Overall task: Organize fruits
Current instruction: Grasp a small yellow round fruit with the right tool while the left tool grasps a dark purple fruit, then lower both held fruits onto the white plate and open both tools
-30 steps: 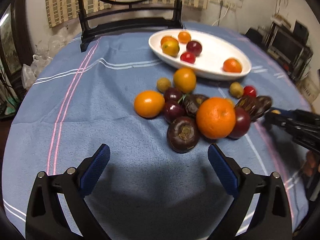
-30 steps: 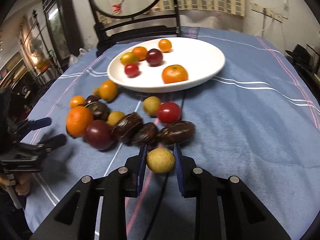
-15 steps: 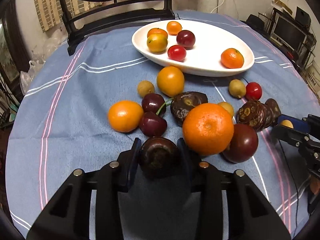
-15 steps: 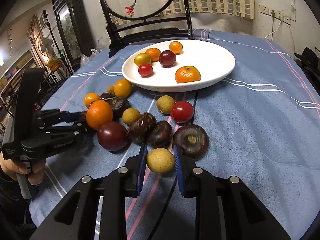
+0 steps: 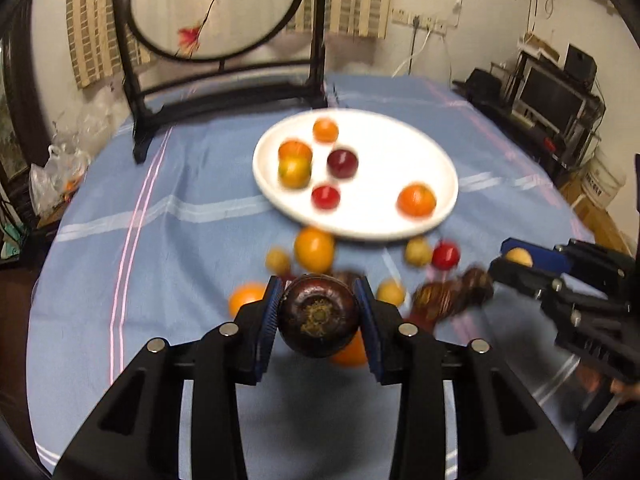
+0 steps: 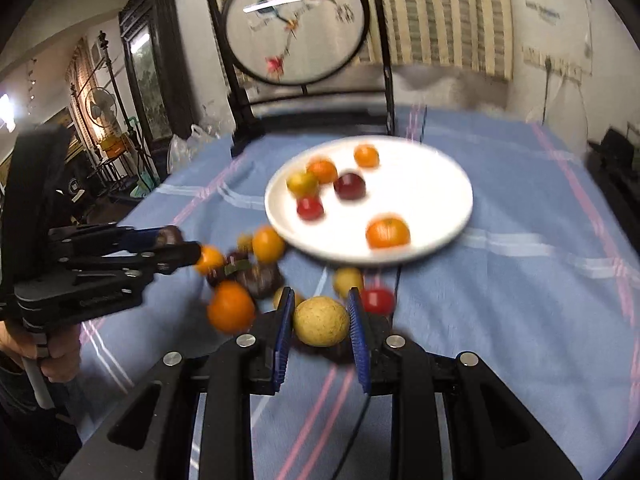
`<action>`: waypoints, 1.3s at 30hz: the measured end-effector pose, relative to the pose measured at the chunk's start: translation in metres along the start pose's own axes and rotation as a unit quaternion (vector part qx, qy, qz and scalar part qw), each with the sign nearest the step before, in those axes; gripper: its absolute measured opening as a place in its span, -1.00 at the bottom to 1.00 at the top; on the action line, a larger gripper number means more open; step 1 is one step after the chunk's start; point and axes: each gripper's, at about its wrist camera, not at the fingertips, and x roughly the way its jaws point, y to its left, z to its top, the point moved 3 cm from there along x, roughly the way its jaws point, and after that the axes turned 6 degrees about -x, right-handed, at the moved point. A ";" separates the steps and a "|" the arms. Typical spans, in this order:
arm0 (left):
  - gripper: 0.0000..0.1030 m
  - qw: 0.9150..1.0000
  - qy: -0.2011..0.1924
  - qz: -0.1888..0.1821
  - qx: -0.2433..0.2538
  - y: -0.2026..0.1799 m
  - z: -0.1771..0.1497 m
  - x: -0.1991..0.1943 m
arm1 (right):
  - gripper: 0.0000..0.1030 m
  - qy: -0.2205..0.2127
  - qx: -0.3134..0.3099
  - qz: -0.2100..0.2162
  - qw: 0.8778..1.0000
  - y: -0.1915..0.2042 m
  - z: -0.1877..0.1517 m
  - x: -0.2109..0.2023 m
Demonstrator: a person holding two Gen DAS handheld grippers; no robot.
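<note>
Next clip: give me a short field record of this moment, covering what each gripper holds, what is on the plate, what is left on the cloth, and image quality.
left gripper: shut on dark purple fruit
right gripper: shut on yellow-brown fruit
white plate: six fruits, among them an orange one near its front rim
blue tablecloth: loose pile of orange, red, yellow and dark fruits in front of the plate
behind plate: round painted screen in dark stand
image quality: motion blur in both views

A dark purple fruit (image 5: 319,321) and a pale yellow fruit (image 6: 320,321) are held up above the loose fruit pile (image 5: 420,280) beside the white plate (image 5: 400,140) with six fruits.
</note>
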 end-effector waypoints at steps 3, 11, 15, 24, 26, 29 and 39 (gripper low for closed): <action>-0.29 1.000 -0.006 0.007 -0.007 -0.008 0.029 0.010 | -0.48 -0.016 -0.022 -0.018 0.999 0.005 0.028 0.005; -0.29 0.999 0.011 0.027 -0.040 -0.005 0.078 0.067 | -0.47 0.004 -0.036 -0.054 0.998 -0.005 0.056 0.061; -0.29 0.998 0.033 0.034 -0.041 -0.006 0.082 0.098 | -0.47 0.029 -0.032 -0.039 0.998 -0.008 0.051 0.091; 0.62 0.998 -0.006 0.017 -0.058 -0.015 0.081 0.107 | 0.19 0.010 -0.014 -0.010 1.000 -0.011 0.044 0.095; 0.62 0.999 0.005 0.017 -0.046 -0.018 0.079 0.104 | 0.26 0.011 -0.005 -0.006 1.000 -0.011 0.042 0.091; 0.65 0.999 0.005 0.020 -0.044 -0.016 0.075 0.094 | 0.30 0.016 0.002 0.003 1.000 -0.009 0.038 0.087; 0.79 0.996 0.026 0.027 -0.077 0.013 0.027 0.056 | 0.39 0.011 0.036 -0.006 0.999 -0.016 0.005 0.049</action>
